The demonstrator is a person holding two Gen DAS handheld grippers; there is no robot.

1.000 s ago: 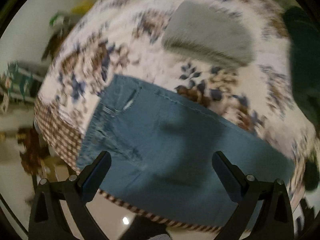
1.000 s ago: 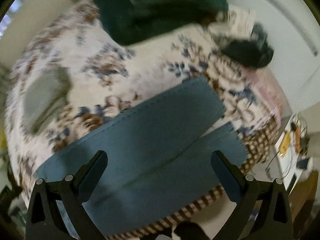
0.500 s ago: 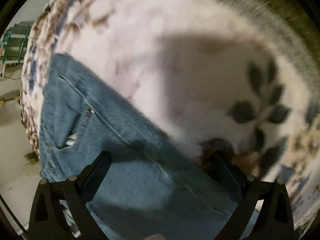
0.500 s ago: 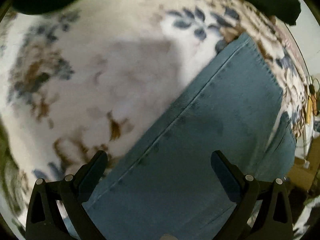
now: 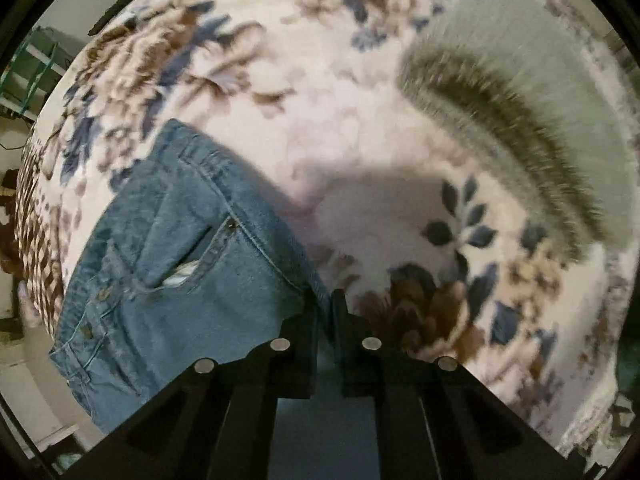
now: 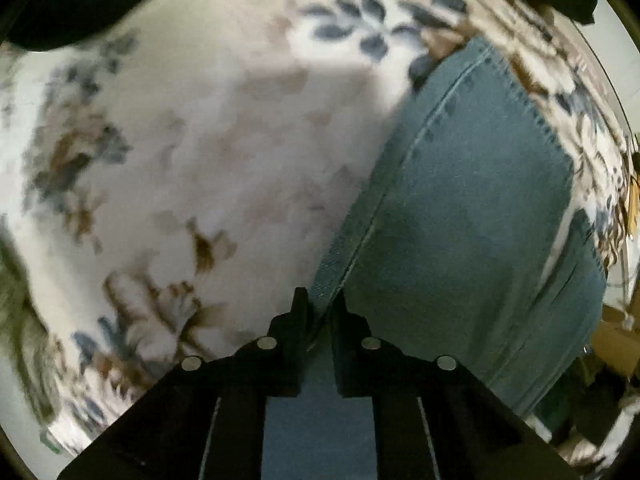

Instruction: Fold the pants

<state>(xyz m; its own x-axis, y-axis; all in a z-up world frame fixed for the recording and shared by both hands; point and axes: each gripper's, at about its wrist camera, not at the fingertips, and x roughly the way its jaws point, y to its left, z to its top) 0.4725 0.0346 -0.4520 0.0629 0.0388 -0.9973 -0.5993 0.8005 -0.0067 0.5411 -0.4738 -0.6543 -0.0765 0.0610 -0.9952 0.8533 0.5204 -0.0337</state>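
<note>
Blue denim pants [image 5: 180, 264] lie flat on a floral blanket. The left wrist view shows the waist end with a front pocket and rivet. My left gripper [image 5: 326, 300] is shut on the far side seam of the pants near the hip. The right wrist view shows the leg end of the pants [image 6: 460, 220] with both hems at the right. My right gripper [image 6: 322, 300] is shut on the same far edge seam of the leg. Both sets of fingers pinch denim at the fold line against the blanket.
The floral blanket [image 5: 340, 132] covers the bed, with a checked border at the left edge. A folded grey fuzzy cloth [image 5: 520, 112] lies at the back right. Dark green fabric [image 6: 60, 0] lies at the far left of the right wrist view.
Both grippers were open above the pants, came down to the far edge seam, and have now closed on the denim.
</note>
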